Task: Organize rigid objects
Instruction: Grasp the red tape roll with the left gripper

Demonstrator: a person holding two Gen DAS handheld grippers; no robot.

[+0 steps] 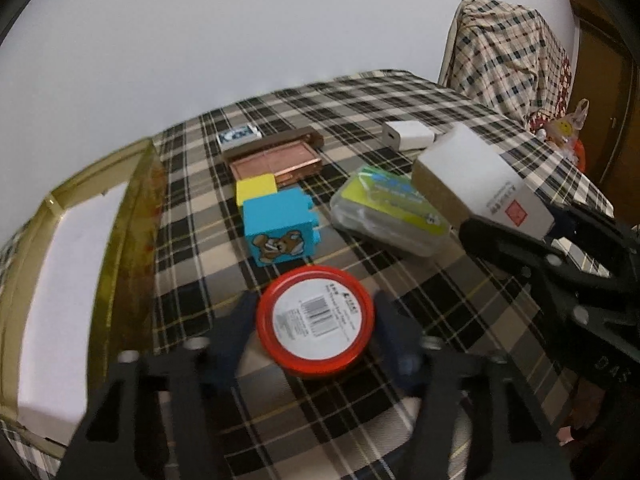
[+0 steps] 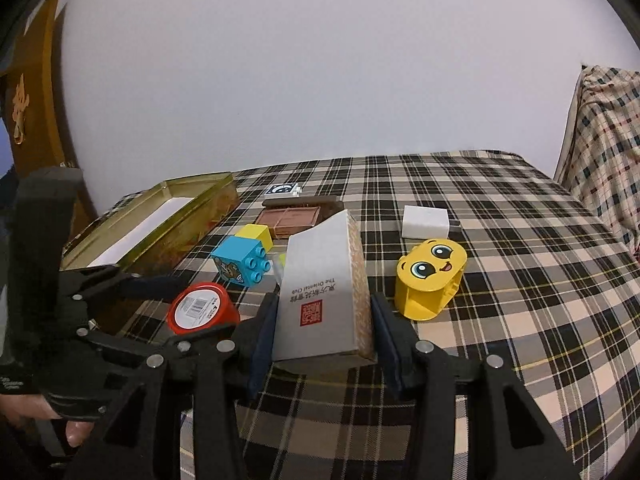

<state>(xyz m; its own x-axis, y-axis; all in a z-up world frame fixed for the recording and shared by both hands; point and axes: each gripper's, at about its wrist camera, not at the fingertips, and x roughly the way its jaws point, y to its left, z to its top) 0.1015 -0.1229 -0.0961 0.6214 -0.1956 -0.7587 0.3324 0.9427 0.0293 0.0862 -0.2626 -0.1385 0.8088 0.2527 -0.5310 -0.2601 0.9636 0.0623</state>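
A red round tin (image 1: 316,316) with a white barcode label rests on the plaid tablecloth (image 1: 400,92). My left gripper (image 1: 314,304) is shut on it, with a pad against each side; the right wrist view shows the same tin (image 2: 200,306) at the left. My right gripper (image 2: 325,304) is shut on a grey-white box (image 2: 324,280) with a cork-coloured side and a red seal, held off the cloth; in the left wrist view the box (image 1: 472,176) hangs at the right. A blue bear brick (image 1: 280,228), a yellow brick (image 1: 256,188) and a yellow face block (image 2: 430,276) lie loose.
An open gold tin box (image 1: 132,200) stands along the left edge. Farther back lie a clear plastic case (image 1: 388,208), a white charger (image 1: 408,136), a brown makeup palette (image 1: 276,160) and a small blue-white card (image 1: 238,136). A plaid-draped chair (image 2: 604,140) stands at the right.
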